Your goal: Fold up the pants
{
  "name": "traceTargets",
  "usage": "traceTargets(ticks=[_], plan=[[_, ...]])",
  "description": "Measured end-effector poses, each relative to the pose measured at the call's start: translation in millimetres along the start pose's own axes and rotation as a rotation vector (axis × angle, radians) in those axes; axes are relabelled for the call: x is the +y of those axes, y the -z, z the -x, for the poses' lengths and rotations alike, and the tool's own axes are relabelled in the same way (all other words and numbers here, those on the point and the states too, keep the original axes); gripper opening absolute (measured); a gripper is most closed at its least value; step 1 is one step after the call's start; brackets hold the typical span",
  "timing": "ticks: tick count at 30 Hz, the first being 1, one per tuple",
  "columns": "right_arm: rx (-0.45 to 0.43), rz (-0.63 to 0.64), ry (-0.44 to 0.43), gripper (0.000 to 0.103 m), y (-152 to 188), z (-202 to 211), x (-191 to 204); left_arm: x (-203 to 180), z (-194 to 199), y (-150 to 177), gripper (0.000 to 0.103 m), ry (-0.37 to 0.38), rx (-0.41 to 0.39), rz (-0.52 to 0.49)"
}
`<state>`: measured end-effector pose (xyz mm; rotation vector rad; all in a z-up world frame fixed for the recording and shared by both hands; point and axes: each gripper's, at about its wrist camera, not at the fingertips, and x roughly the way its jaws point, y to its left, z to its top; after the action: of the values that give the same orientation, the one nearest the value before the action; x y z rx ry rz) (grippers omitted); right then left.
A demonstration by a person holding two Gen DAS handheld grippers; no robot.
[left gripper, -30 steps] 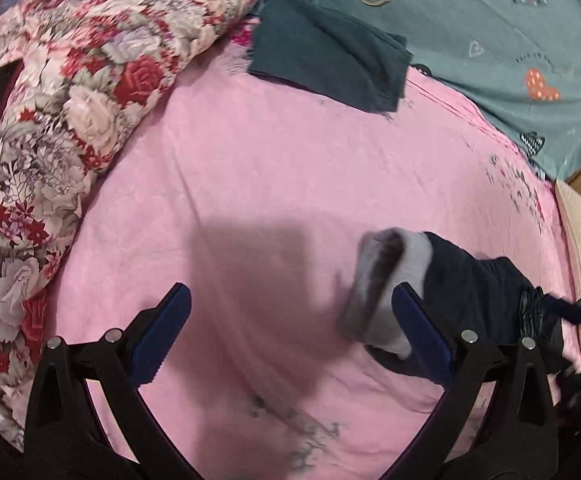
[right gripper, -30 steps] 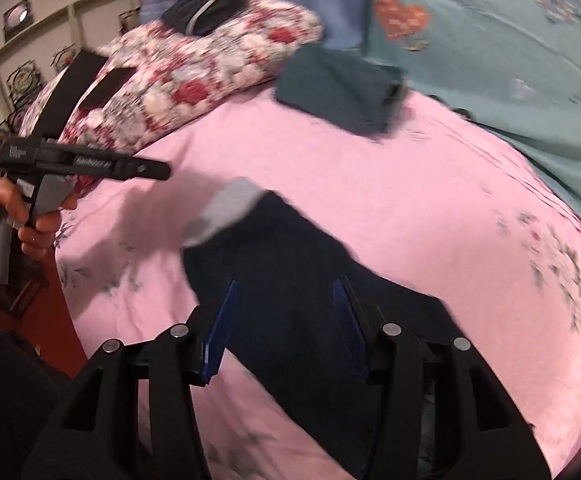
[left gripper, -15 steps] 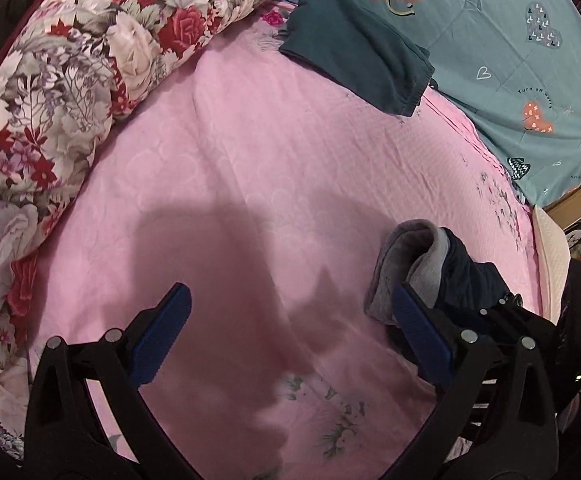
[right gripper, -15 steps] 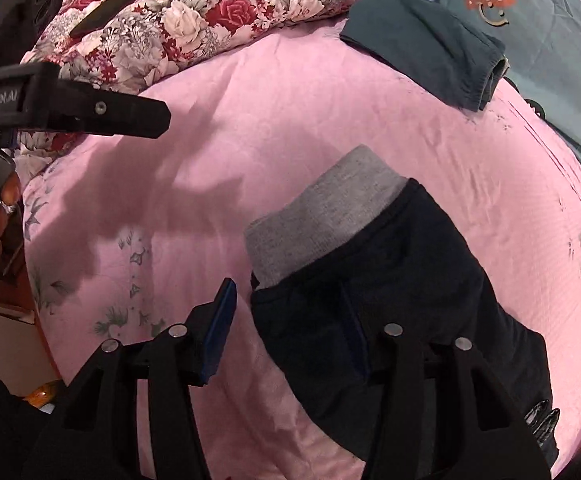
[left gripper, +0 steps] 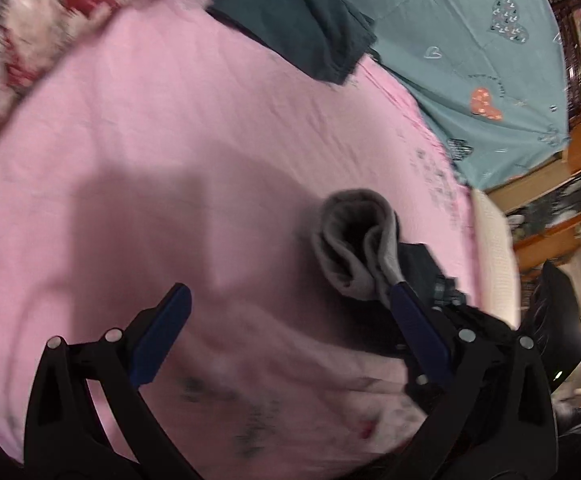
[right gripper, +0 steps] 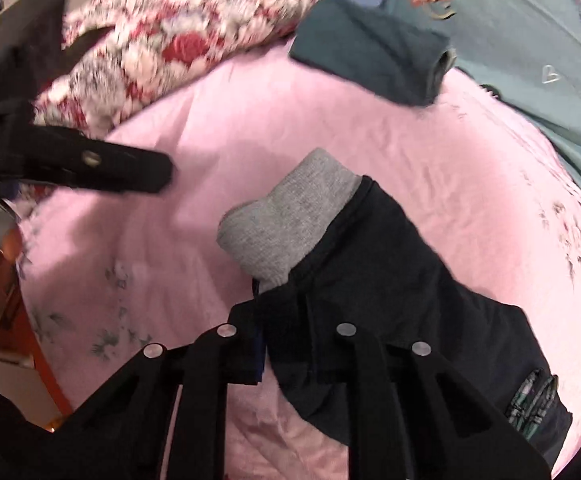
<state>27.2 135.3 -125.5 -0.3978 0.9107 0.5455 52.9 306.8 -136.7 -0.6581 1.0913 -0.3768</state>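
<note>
My right claw [right gripper: 286,344] pinches the dark pants [right gripper: 390,280] just behind their grey cuff [right gripper: 290,220], the garment lying across the pink bed sheet [right gripper: 250,120]. My left claw [left gripper: 290,316] hangs spread beside that cuff, apart from it. Beyond the pants lies a folded teal garment [right gripper: 370,56], next to a floral quilt [right gripper: 194,36].

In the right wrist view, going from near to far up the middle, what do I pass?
Right claw shut on the black pants → gray ribbed cuff → bare pink bedsheet → folded dark teal garment → teal heart-print sheet.
</note>
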Motion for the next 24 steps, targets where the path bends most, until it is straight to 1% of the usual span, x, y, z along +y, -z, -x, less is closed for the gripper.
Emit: traceTargets(ticks=[1,3,5,8,9,10,14,17,18,21,24], plan=[[-0.013,-0.013,0.0,0.016,1,6,-3,-4,-7,-2,0.1,0.051,0.021,0.019],[-0.029,-0.046,-0.008,0.015,2,14,-10,-15,-22,-6,0.1,0.116,0.057,0.025],[-0.046,-0.092,-0.02,0.015,6,24,-20,-26,-35,-6,0.1,0.125,0.077,0.009],[-0.074,-0.154,-0.029,0.014,9,35,-35,-44,-46,-8,0.1,0.207,0.105,0.018],[-0.084,-0.172,-0.032,0.014,11,39,-38,-55,-49,-7,0.1,0.241,0.117,0.009],[-0.103,-0.206,-0.037,0.014,14,47,-46,-65,-50,-7,0.1,0.258,0.123,-0.011],[-0.168,-0.328,-0.046,0.014,29,76,-76,-122,-57,1,0.1,0.289,0.147,-0.148],[-0.221,-0.446,-0.046,0.014,48,105,-106,-175,-64,11,0.1,0.329,0.178,-0.282],[-0.242,-0.483,-0.039,0.014,58,117,-118,-198,-70,17,0.1,0.345,0.194,-0.34],[-0.279,-0.551,-0.012,0.014,81,141,-141,-252,-92,38,0.1,0.367,0.229,-0.47],[-0.3,-0.626,0.011,0.014,108,158,-165,-295,-119,58,0.099,0.383,0.269,-0.56]])
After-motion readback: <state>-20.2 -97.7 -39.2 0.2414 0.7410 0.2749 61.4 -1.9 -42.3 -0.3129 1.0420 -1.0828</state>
